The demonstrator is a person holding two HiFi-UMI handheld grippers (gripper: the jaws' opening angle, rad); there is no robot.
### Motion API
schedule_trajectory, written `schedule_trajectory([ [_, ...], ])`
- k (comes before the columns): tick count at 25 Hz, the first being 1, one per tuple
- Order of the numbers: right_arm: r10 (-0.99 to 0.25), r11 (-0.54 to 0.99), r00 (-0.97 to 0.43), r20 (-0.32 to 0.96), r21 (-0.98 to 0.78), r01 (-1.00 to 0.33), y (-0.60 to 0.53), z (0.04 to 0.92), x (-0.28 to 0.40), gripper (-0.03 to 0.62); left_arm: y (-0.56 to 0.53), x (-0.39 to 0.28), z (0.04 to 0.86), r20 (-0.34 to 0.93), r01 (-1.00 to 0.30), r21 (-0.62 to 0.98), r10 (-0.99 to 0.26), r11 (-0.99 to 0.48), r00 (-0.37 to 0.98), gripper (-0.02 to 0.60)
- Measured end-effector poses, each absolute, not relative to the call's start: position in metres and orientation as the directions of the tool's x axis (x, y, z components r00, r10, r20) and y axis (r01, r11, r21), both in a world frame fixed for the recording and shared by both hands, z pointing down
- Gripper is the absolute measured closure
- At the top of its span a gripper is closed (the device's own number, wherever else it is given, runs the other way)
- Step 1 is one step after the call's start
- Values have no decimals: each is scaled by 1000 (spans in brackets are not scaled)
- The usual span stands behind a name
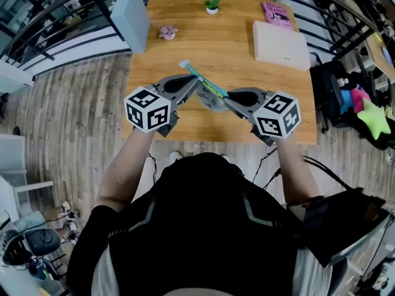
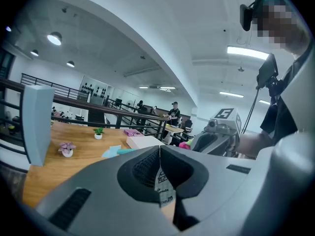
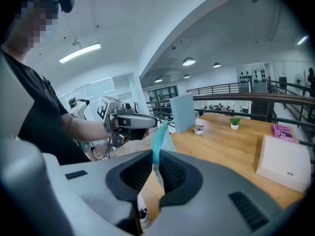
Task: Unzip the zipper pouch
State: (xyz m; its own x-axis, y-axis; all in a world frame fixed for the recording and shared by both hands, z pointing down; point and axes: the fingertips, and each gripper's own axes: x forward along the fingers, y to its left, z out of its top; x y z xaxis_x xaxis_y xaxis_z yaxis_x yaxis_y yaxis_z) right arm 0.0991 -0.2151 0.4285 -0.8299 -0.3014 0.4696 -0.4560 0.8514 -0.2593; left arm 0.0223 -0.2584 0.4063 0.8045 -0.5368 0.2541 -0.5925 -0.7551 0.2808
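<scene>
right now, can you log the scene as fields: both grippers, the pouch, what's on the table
left gripper: shut on the zipper pouch, at a printed white part
right gripper: shut on the pouch's teal edge
zipper pouch: held up between both grippers, over the table
zip state: cannot tell
table: wooden; white box, pink book, green plant, pink plant, grey panel

The pale zipper pouch (image 1: 200,81) with a teal zipper strip is held aloft, slanting, pinched at both ends.

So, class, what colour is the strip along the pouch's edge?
The strip is teal; the right gripper view shows it best.
</scene>
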Motion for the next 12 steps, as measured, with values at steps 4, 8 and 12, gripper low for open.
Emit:
schedule_trajectory([
  [4,-295,856,-831,471,-256,-449,-216,430,99,542,-258,17,409,270,-608,256,-549,-752,791,551],
  [8,-293,857,-826,482,-250,-451,-218,432,100,542,-263,8,414,281,-643,269,-580,-717,765,550],
  [12,-293,857,-823,487,-248,-452,-219,435,103,542,-270,-6,420,297,-676,276,-609,-683,736,551],
])
